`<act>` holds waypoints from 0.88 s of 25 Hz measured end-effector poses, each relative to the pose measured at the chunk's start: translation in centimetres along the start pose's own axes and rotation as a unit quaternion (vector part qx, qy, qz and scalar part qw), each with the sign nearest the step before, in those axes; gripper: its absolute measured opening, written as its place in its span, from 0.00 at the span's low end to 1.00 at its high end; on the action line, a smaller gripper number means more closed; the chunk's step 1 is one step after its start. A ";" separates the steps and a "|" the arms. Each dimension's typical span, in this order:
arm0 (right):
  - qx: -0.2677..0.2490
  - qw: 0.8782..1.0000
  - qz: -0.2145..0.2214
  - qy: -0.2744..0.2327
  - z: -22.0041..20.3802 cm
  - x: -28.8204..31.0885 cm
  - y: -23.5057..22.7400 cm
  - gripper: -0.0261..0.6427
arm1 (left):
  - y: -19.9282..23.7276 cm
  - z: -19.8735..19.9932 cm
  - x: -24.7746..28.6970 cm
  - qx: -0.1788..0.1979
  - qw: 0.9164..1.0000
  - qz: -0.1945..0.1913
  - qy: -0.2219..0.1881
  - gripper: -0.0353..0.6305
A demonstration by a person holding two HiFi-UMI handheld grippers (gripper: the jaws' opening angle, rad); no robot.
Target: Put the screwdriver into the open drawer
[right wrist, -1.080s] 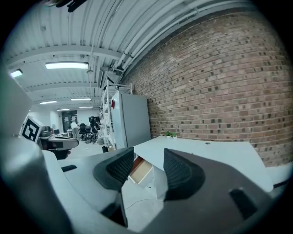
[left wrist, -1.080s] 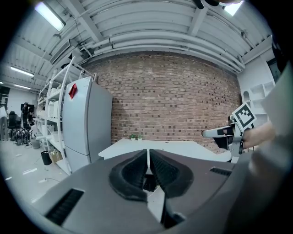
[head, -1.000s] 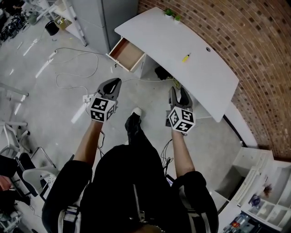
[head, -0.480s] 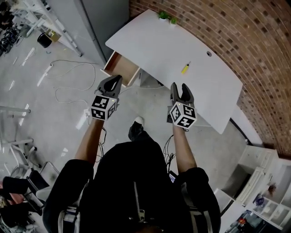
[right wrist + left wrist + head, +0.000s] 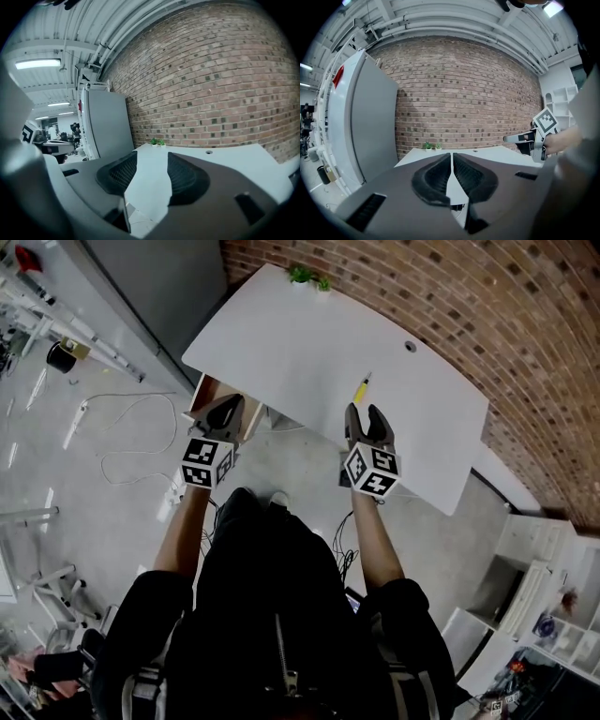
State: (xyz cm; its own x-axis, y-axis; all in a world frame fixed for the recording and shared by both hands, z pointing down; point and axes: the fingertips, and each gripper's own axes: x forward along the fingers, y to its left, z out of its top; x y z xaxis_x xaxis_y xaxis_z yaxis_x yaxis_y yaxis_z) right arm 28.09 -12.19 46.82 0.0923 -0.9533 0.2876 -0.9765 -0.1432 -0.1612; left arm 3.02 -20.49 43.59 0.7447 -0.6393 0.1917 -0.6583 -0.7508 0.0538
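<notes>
A yellow screwdriver (image 5: 361,388) lies on the white desk (image 5: 300,343), near its front edge. My right gripper (image 5: 367,416) hovers just short of it with its jaws open and nothing between them; in the right gripper view (image 5: 152,161) only the desk top shows past the jaws. The open wooden drawer (image 5: 205,393) sticks out under the desk's left end and is partly hidden by my left gripper (image 5: 232,406). The left gripper (image 5: 452,155) is shut and empty, with only a hairline slit between its pads.
Two small potted plants (image 5: 308,277) stand at the desk's far corner by the brick wall (image 5: 487,315). A grey cabinet (image 5: 150,287) stands left of the desk. Cables (image 5: 122,432) trail across the floor at left. White shelving (image 5: 553,615) is at lower right.
The person has walked up to the desk. Both grippers now sit at its front edge, the right one close to the screwdriver, and the left one now covers part of the drawer.
</notes>
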 end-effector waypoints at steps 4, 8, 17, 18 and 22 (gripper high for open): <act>0.011 0.999 -0.028 0.013 -0.8 1.5 -2.0 0.33 | 0.5 0.2 3.6 0.003 1.000 -0.028 0.007 0.10; 0.023 0.998 -0.053 0.026 -1.5 3.5 -3.5 0.33 | 1.2 0.1 7.3 0.005 0.998 -0.058 0.016 0.10; 0.040 0.990 -0.098 0.096 -5.6 8.2 -6.7 0.33 | 2.8 -1.8 12.6 -0.002 0.993 -0.103 0.053 0.10; 0.041 0.988 -0.102 0.106 -6.2 8.7 -7.2 0.33 | 3.2 -2.3 12.8 -0.004 0.993 -0.104 0.059 0.10; 0.047 0.981 -0.121 0.146 -8.6 11.0 -9.0 0.33 | 5.3 -4.0 13.3 -0.009 0.992 -0.098 0.078 0.10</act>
State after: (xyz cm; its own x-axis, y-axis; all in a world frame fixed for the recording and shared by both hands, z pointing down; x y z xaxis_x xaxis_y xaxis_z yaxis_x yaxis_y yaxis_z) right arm 36.20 -19.12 59.51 0.2462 -0.7732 0.5845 -0.9096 -0.3926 -0.1363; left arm 9.04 -32.32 50.35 0.8340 -0.4458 0.3252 -0.5046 -0.8546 0.1224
